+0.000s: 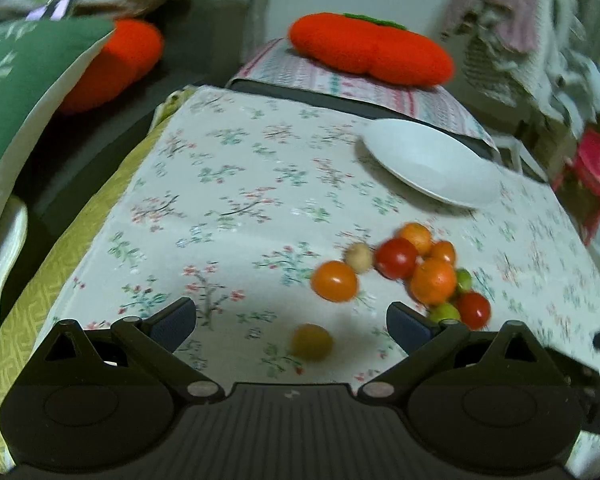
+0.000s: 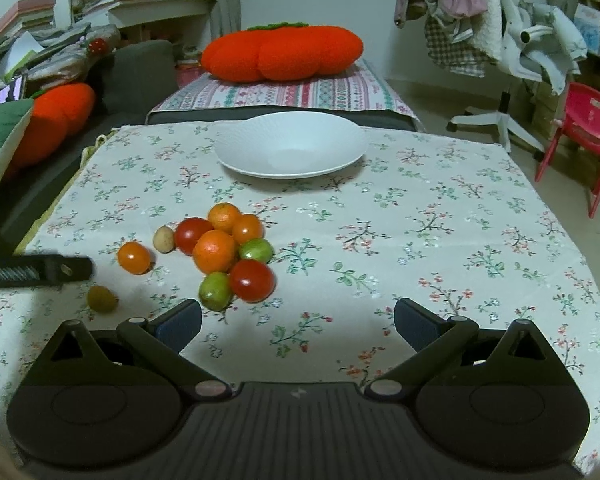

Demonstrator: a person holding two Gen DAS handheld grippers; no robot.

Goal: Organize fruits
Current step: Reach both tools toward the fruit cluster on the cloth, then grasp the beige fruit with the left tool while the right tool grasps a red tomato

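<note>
A cluster of small fruits lies on the floral tablecloth: red tomatoes (image 2: 252, 280), oranges (image 2: 215, 251), green limes (image 2: 215, 291), a pale small fruit (image 2: 164, 239) and an orange tomato (image 2: 134, 257). A brownish fruit (image 2: 102, 299) lies apart at the left. A white plate (image 2: 290, 145) sits empty at the far side. My right gripper (image 2: 298, 326) is open and empty, just right of the cluster. My left gripper (image 1: 292, 326) is open, with the brownish fruit (image 1: 312, 341) on the cloth between its fingers; the cluster (image 1: 432, 280) is ahead right and the plate (image 1: 432, 160) is beyond.
Orange plush pumpkins (image 2: 280, 52) rest on a bench behind the table and on a sofa at the left (image 2: 56, 116). A red child's chair (image 2: 580, 136) and a clothes-draped office chair (image 2: 500, 40) stand at the right. The table's left edge shows yellow cloth (image 1: 60, 272).
</note>
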